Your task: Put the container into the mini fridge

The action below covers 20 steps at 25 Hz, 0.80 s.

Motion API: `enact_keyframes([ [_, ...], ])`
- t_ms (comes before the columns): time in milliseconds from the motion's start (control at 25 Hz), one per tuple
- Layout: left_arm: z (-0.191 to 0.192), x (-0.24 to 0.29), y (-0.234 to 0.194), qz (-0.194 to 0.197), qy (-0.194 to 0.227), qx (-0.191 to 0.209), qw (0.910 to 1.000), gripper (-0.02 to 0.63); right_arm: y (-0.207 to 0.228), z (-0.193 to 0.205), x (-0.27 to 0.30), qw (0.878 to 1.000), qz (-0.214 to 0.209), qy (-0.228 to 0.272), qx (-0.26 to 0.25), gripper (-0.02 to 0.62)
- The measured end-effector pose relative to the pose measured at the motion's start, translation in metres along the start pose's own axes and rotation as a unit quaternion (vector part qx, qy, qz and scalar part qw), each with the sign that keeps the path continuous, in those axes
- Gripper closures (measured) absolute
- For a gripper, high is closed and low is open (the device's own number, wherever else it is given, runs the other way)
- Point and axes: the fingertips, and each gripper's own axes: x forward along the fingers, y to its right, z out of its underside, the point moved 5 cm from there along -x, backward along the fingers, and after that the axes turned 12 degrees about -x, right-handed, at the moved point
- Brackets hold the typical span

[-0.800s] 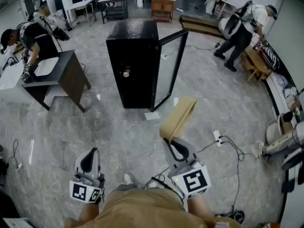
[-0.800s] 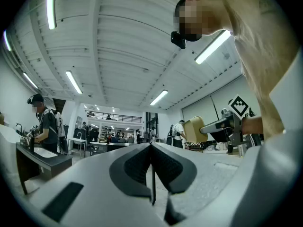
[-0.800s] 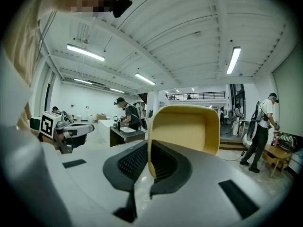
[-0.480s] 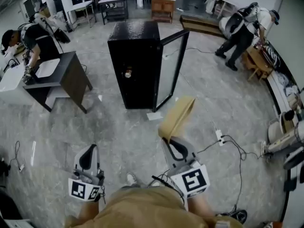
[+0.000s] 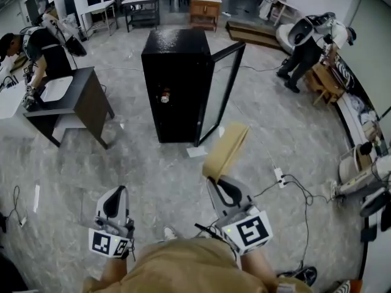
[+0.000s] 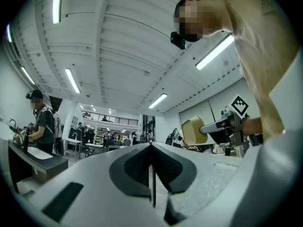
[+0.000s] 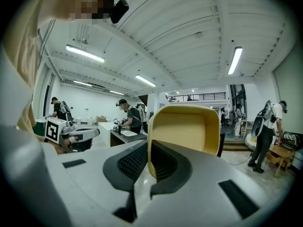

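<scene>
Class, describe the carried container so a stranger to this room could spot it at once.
Find the black mini fridge mid-floor, its glass door open. Nearer the camera, the right claw grips a tan rectangular container by its rim, tilted on edge. It is the only thing held: the left claw is shut and empty.

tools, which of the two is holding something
The right tool, shut on the edge of the yellow container. The left tool is shut too, with nothing between its jaws.
</scene>
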Motion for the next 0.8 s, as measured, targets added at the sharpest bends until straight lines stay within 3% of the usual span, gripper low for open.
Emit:
enact_keyframes([
  [320,0.010,-0.007,-0.058,0.023,-0.020,-0.029,0.9991,0.604,-0.029,-0.013,0.032,0.999,0.032,-0.015,-0.009,0.584],
  [600,0.018,0.015,-0.068,0.064,-0.027,-0.056,0.9960,0.604,-0.032,-0.004,0.052,0.998,0.048,-0.036,-0.002,0.584],
  [800,0.029,0.038,-0.084,0.061,-0.034,-0.057,0.9959,0.604,-0.019,0.010,0.074,0.998,0.041,-0.040,0.003,0.584],
])
